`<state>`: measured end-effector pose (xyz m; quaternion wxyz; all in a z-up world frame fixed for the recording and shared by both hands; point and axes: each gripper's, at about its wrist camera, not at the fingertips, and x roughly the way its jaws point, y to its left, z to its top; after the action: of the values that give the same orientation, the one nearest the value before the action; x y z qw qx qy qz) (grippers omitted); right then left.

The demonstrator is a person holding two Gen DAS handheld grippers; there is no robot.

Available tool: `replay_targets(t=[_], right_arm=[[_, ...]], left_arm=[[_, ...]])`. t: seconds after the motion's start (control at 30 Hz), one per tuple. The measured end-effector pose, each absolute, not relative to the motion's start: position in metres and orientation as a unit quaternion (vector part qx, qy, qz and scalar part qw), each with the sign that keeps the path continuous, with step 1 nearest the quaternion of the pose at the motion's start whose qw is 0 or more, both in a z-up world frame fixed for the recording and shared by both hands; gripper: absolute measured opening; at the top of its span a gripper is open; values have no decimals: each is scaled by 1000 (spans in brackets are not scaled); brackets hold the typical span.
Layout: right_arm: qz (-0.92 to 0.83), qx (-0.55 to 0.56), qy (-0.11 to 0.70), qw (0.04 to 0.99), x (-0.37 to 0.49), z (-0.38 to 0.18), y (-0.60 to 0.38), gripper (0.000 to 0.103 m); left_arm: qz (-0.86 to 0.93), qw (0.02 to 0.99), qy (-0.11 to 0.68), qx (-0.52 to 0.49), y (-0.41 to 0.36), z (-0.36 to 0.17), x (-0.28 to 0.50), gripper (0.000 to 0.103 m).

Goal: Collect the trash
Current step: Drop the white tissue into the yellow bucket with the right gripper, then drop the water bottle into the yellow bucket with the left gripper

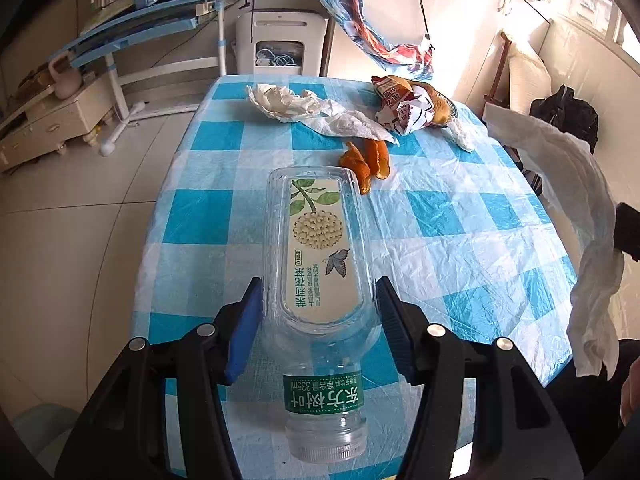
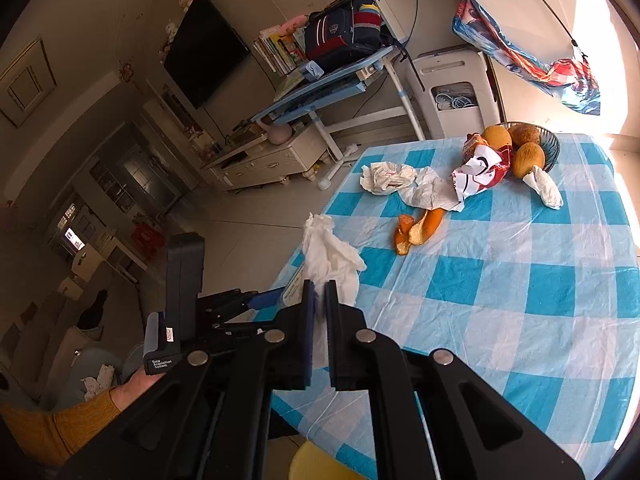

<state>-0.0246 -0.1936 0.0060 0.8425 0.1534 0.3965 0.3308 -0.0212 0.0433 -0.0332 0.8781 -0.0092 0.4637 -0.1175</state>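
Note:
My left gripper (image 1: 319, 300) is shut on an empty clear plastic bottle (image 1: 316, 264) with a cream and green label, its neck toward the camera, held over the blue-checked table (image 1: 460, 240). My right gripper (image 2: 319, 292) is shut on a white paper tissue (image 2: 330, 256), which hangs at the right edge of the left wrist view (image 1: 576, 200). On the table lie orange peels (image 1: 366, 164), crumpled white paper (image 1: 288, 102), a flat tissue (image 1: 352, 124) and a red and white snack wrapper (image 1: 404, 106). They also show in the right wrist view: peels (image 2: 418, 230), paper (image 2: 386, 176), wrapper (image 2: 480, 168).
A wire bowl (image 2: 550, 146) with round fruit stands at the table's far end, another tissue (image 2: 544, 186) beside it. A white appliance (image 1: 280, 44) and a blue desk (image 1: 152, 20) stand behind the table. A yellow stool (image 2: 320, 464) is below the near table edge.

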Motion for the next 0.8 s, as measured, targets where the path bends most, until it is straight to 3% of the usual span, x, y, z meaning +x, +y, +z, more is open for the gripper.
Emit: replay_targets(t=[0.33, 0.37, 0.4, 0.47, 0.8], right_arm=[[402, 63, 527, 746, -127, -65, -151, 8], [401, 42, 538, 741, -134, -75, -146, 13], [397, 27, 547, 736, -138, -83, -143, 31], [388, 32, 552, 737, -139, -91, -148, 55], [321, 131, 459, 818, -92, -38, -214, 64]], left_arm=[[-121, 882, 455, -23, 57, -24, -34, 54], [-122, 882, 454, -22, 57, -21, -37, 54], [-126, 883, 452, -23, 57, -18, -43, 54], [-134, 881, 454, -26, 58, -13, -59, 54], [-177, 849, 498, 0, 43, -24, -162, 54]])
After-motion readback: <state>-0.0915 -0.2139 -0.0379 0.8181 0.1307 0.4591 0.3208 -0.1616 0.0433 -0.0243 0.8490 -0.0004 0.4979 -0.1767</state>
